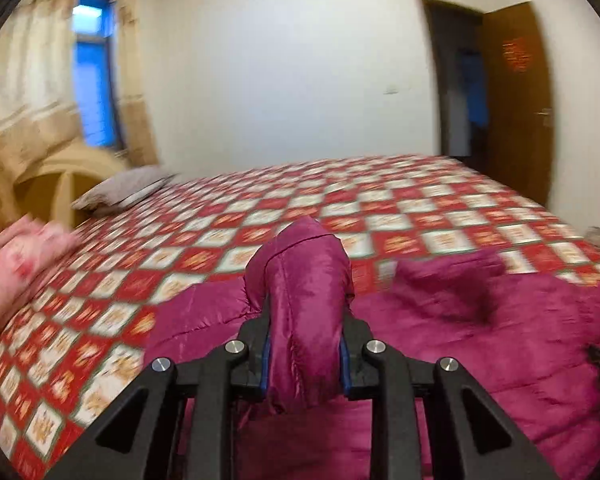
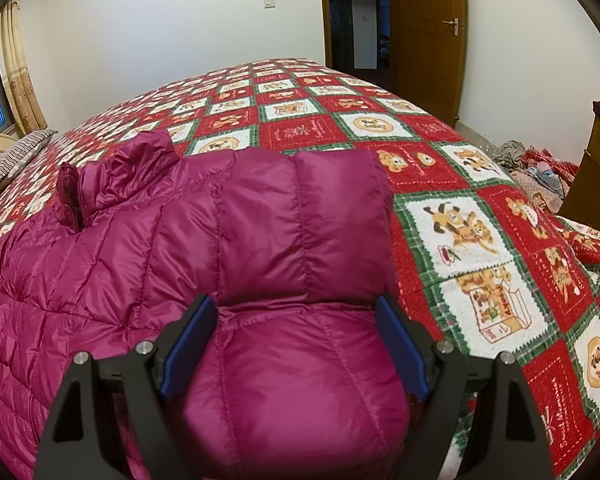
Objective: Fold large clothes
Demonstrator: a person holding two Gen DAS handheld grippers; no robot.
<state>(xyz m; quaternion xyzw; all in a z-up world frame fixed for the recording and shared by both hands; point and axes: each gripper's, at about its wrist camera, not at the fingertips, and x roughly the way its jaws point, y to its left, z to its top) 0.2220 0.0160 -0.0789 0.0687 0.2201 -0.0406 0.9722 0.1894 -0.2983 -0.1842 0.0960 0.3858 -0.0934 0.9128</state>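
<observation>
A magenta quilted puffer jacket lies on the bed, its collar towards the far left. It also shows in the left wrist view. My left gripper is shut on a bunched fold of the jacket and holds it raised above the bed. My right gripper is open, its blue-padded fingers spread on either side of a folded-over sleeve of the jacket without pinching it.
The bed has a red, white and green patchwork quilt. A striped pillow and a pink pillow lie at the headboard side. Clothes are piled on the floor by a wooden cabinet. A brown door stands open.
</observation>
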